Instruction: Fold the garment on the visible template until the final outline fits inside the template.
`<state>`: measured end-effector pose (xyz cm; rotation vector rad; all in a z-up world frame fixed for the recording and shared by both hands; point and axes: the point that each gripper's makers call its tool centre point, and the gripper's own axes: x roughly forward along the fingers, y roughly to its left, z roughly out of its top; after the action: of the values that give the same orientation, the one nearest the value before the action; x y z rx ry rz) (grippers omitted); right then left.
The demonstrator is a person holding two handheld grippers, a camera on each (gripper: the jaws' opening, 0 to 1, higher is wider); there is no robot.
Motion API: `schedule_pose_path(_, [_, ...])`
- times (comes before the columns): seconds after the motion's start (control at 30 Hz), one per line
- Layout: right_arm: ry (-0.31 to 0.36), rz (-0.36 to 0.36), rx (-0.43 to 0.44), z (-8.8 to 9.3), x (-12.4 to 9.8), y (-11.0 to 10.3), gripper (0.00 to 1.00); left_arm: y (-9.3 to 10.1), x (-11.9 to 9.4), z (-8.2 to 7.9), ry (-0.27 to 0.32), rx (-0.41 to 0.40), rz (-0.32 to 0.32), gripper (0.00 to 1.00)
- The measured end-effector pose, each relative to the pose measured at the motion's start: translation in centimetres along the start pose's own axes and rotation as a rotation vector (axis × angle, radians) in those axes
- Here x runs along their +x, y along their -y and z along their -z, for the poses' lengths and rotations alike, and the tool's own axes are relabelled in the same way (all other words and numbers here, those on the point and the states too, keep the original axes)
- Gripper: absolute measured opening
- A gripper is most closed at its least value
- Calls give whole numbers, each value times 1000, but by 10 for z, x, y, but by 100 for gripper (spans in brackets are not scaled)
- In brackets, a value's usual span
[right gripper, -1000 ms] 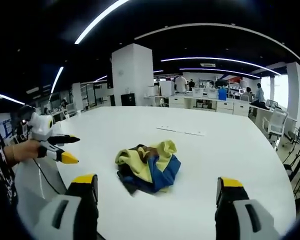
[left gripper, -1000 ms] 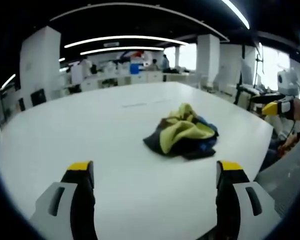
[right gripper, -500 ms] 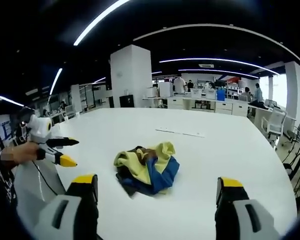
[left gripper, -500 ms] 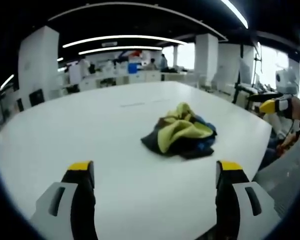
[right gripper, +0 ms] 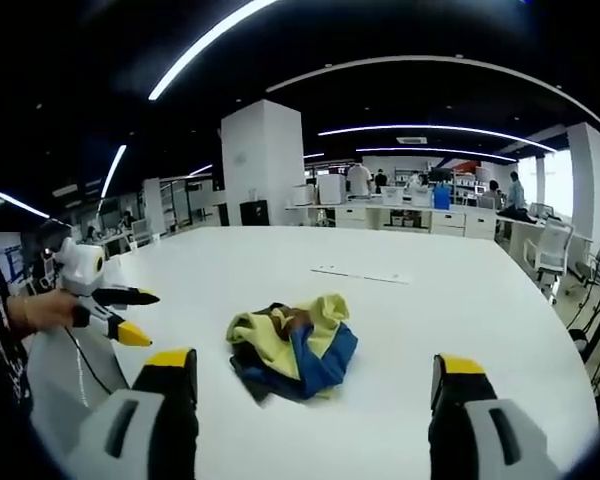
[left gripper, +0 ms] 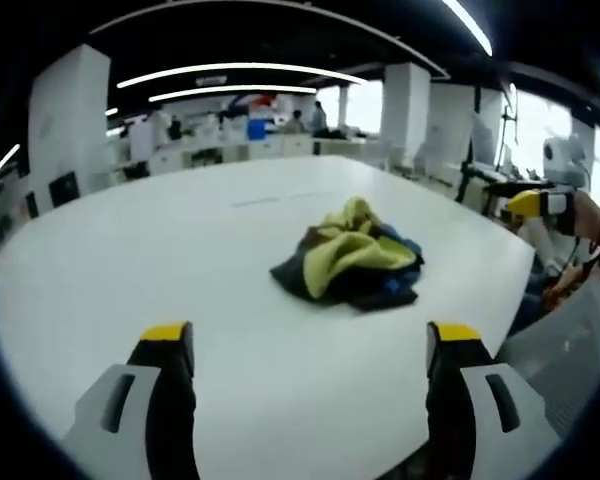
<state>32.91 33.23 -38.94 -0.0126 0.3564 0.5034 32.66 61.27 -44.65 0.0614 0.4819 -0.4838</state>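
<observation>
The crumpled yellow, blue and dark garment lies bunched near the middle of the white table. Both the left gripper and the right gripper hover short of it, jaws wide apart and empty. To begin well, I think each should take one outer edge and spread the cloth flat.

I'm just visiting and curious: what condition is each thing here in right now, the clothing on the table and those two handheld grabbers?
Garment: crumpled in a loose heap on the white table, not yet spread or folded, untouched by either gripper.
Left gripper: open, fingers wide apart, holding nothing, short of the garment.
Right gripper: open, fingers wide apart, holding nothing, short of the garment.
</observation>
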Motion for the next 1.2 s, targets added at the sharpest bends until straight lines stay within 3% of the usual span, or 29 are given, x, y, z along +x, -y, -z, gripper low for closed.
schedule_pose_path(0.17, [9,-20,15,2,4,-2,94,-2,0,4,-17,-9,3,91])
schedule_pose_path(0.4, [9,-45,31,4,12,-2,83,-9,5,-10,-17,63,38,86])
schedule_pose_path(0.53, [2,-66,39,6,18,1,74,-12,10,-24,38,103,80,71])
schedule_pose_path(0.67, [-11,-77,42,9,25,4,69,-18,20,-28,45,136,101,65])
schedule_pose_path(0.8, [-18,-96,44,10,34,6,61,-21,34,-33,51,133,143,60])
schedule_pose_path(1.0, [-35,-115,55,14,51,10,50,-32,57,-36,52,129,156,50])
schedule_pose_path(1.2, [-59,-137,79,21,68,10,40,-39,76,-40,66,86,170,43])
